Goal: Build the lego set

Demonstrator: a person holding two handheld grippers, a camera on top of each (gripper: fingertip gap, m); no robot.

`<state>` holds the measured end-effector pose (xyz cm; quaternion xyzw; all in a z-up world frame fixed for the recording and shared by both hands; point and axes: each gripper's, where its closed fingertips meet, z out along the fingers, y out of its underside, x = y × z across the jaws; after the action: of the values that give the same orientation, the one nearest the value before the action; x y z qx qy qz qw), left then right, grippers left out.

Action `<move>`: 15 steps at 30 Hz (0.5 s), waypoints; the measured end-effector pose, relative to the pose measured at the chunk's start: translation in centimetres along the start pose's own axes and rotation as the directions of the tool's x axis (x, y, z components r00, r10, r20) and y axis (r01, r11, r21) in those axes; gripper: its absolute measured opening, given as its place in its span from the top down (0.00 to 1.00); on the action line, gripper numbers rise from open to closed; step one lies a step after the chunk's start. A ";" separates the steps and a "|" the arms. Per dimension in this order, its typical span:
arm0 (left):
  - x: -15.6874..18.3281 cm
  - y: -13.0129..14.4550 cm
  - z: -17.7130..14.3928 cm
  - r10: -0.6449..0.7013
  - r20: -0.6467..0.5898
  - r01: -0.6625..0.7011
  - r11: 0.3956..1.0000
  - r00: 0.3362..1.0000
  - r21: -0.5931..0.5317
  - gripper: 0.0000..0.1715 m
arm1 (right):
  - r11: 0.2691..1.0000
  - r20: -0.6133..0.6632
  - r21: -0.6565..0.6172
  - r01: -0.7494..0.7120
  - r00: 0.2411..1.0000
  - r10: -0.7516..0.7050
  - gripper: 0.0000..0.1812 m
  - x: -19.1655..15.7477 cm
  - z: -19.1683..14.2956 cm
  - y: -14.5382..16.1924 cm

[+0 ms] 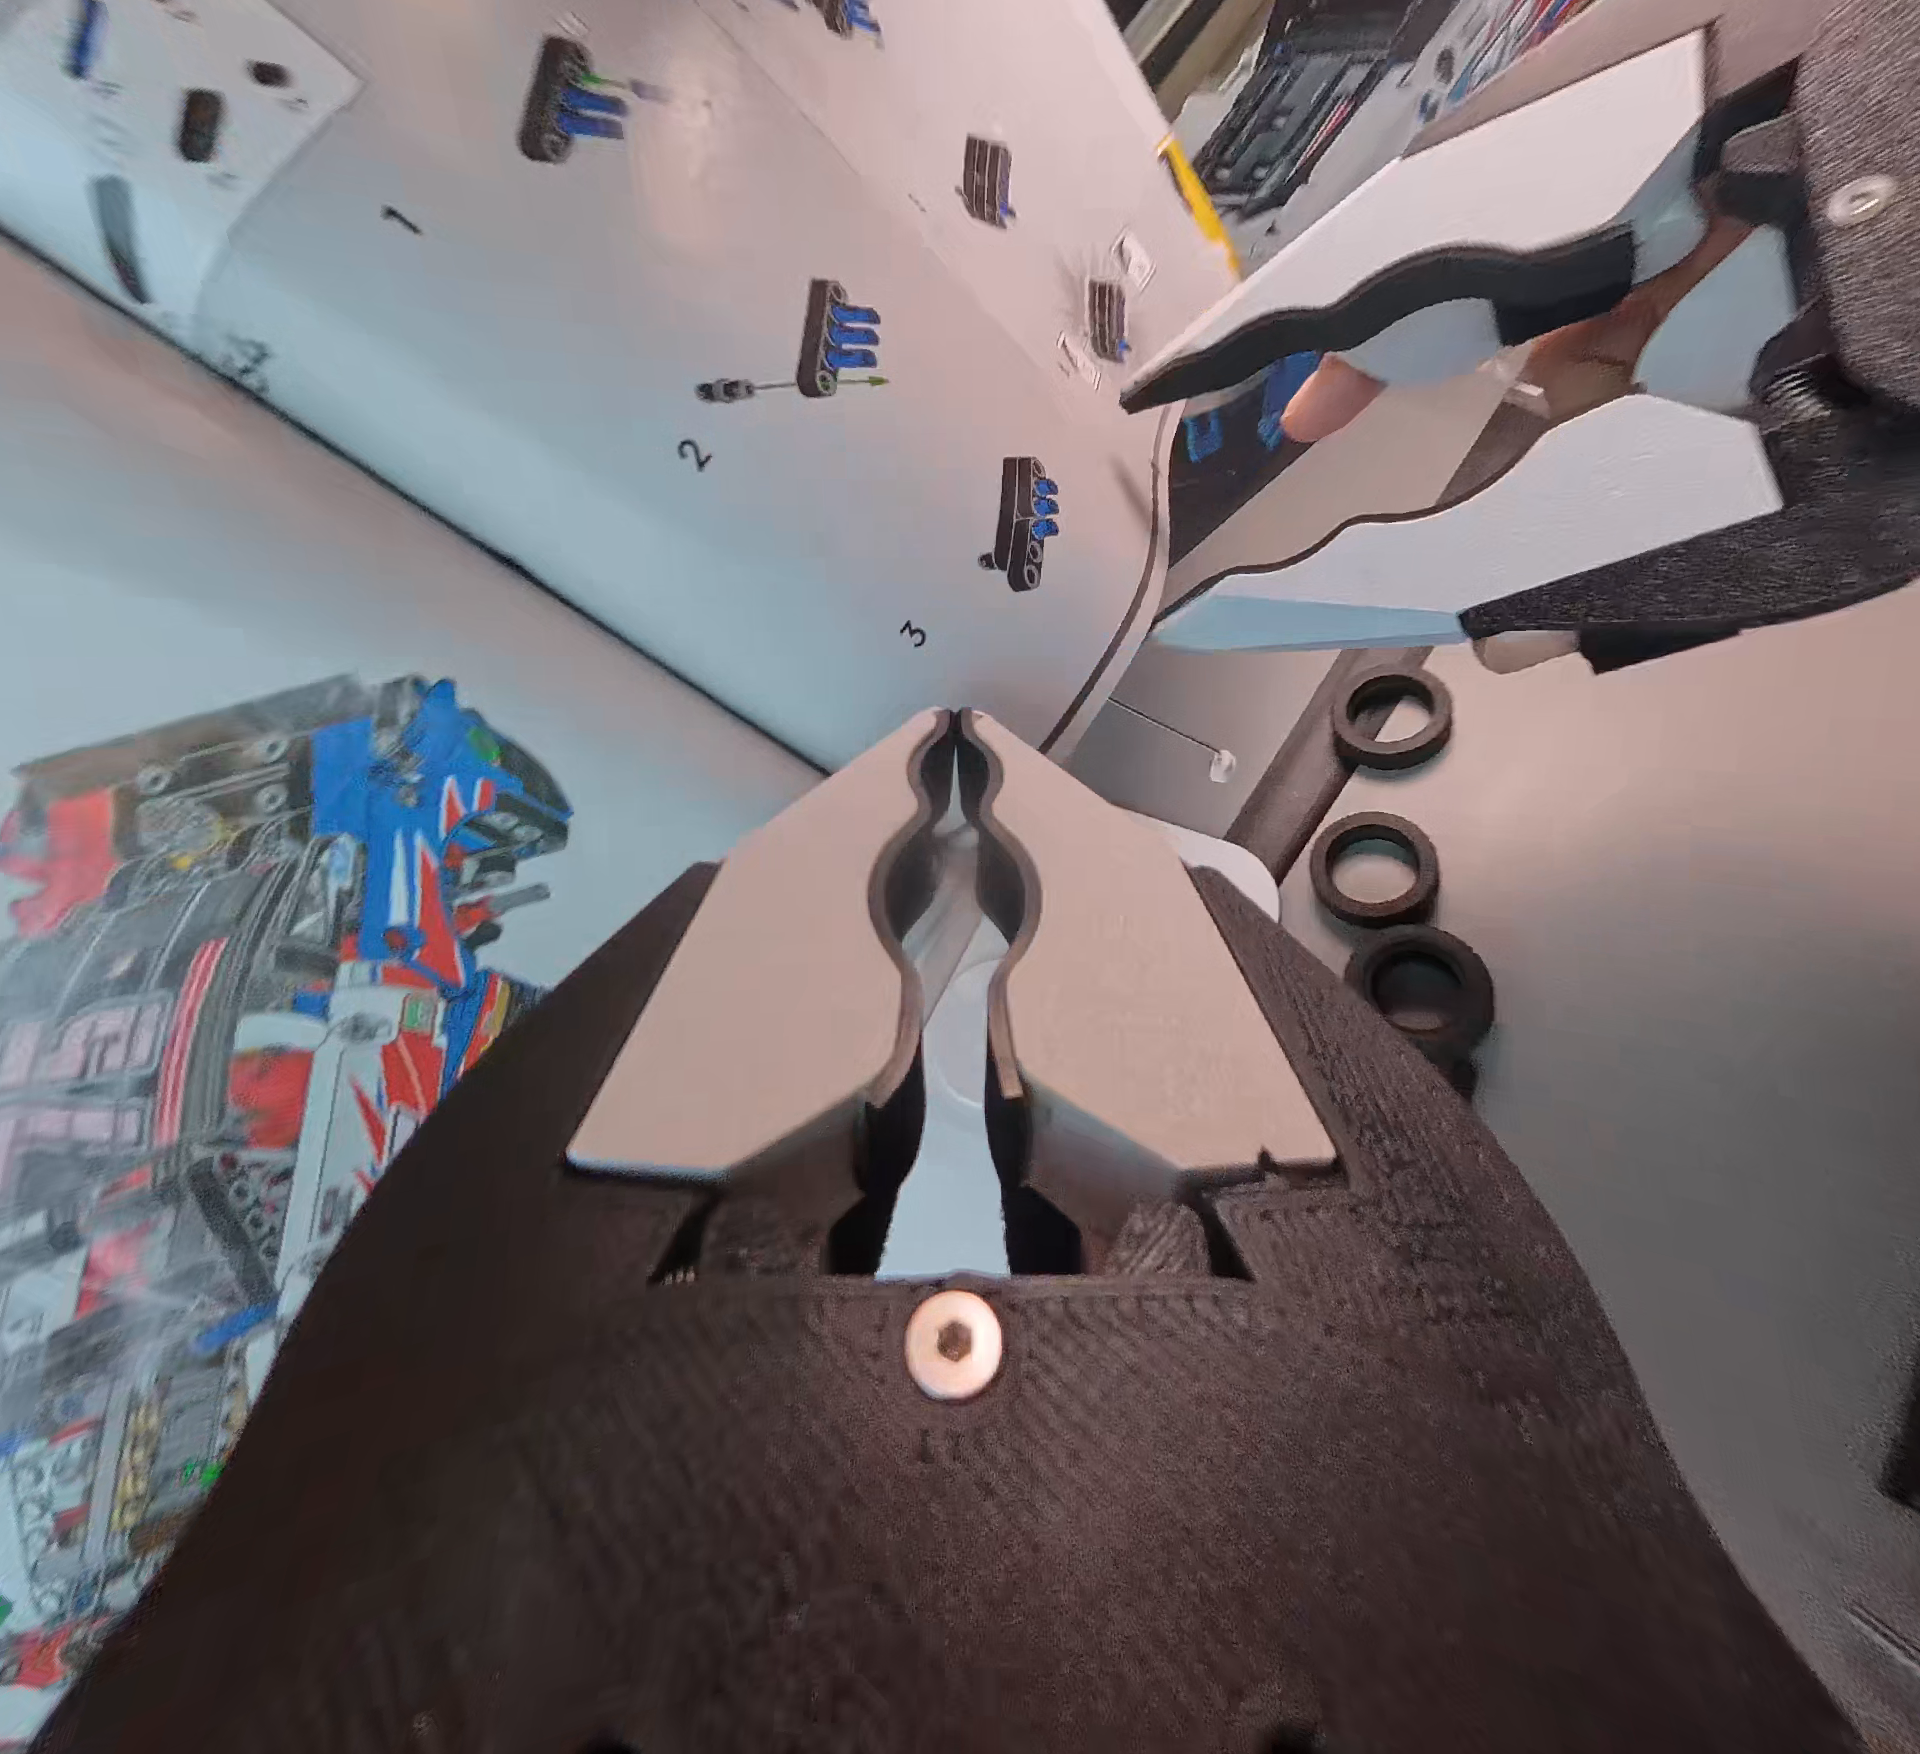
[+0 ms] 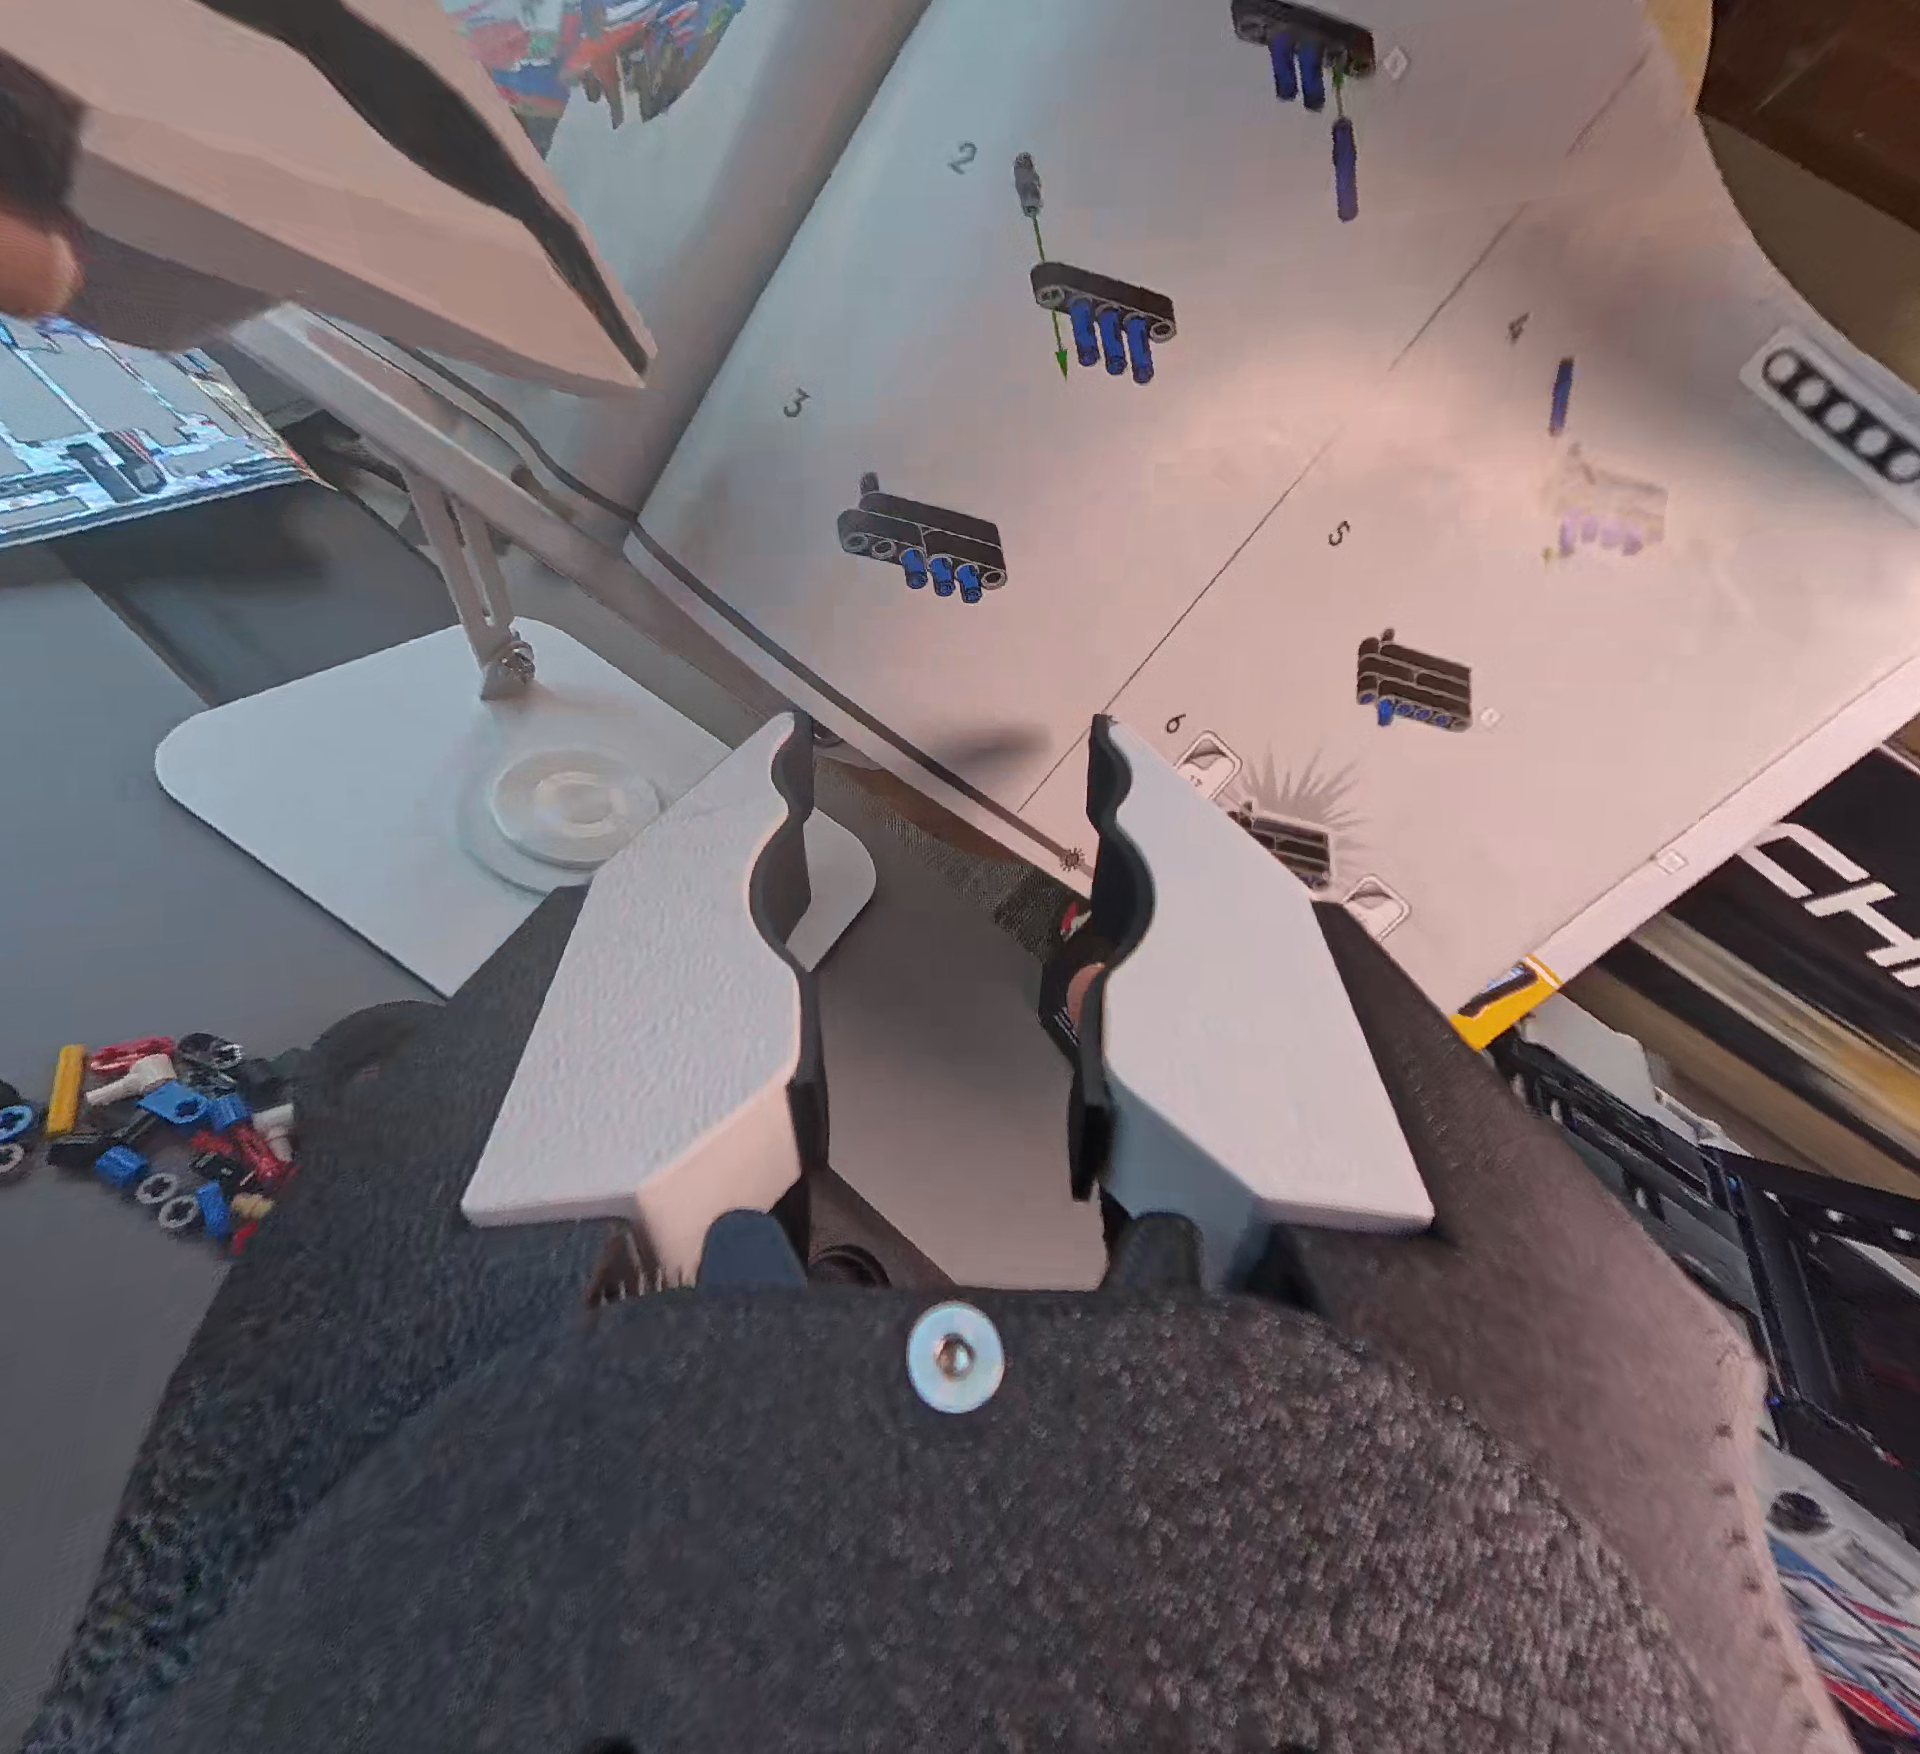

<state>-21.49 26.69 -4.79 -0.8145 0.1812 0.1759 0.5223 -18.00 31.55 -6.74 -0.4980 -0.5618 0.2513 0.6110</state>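
Observation:
The open instruction booklet rests on a white stand and fills the left wrist view; its step pictures also show in the right wrist view. My left gripper is shut with nothing between its tips, right at the booklet's lower edge. My right gripper is open and empty, close in front of the same edge. In the left wrist view it reaches in from the right, with a person's finger behind it. The left gripper crosses the upper left of the right wrist view.
Three black tyres lie in a row on the dark grey table, right of the left gripper. A pile of small coloured lego parts lies at the left. The stand's white base sits beneath the booklet. The lego box stands at the right. One gripper's finger ends stand about 7 cm off the other's.

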 end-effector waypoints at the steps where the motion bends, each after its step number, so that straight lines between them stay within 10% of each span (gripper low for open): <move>1: 0.0 0.4 1.4 0.018 0.022 -0.017 0.998 1.000 -0.053 1.00 | 0.999 -0.011 -0.026 -0.022 1.000 0.022 0.73 0.5 0.2 0.5; 8: -1.1 1.0 4.3 0.072 0.187 -0.033 0.978 0.980 -0.204 1.00 | 0.988 0.023 -0.085 -0.126 0.991 0.129 0.81 -1.0 -0.5 4.0; 11: -0.8 1.3 4.4 0.143 0.202 -0.095 0.968 0.969 -0.232 1.00 | 0.993 0.131 -0.111 -0.032 0.990 0.047 0.74 -4.9 1.2 5.2; 15: -0.5 2.0 4.5 0.161 0.154 -0.115 0.955 0.975 -0.273 1.00 | 0.924 -0.019 -0.261 0.279 0.956 -0.294 1.00 -3.0 2.2 6.2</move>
<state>-23.32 30.07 -7.86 -0.8433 0.1666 0.3051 0.4098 -19.27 32.01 -13.90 -0.4919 -0.6382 0.0704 0.5880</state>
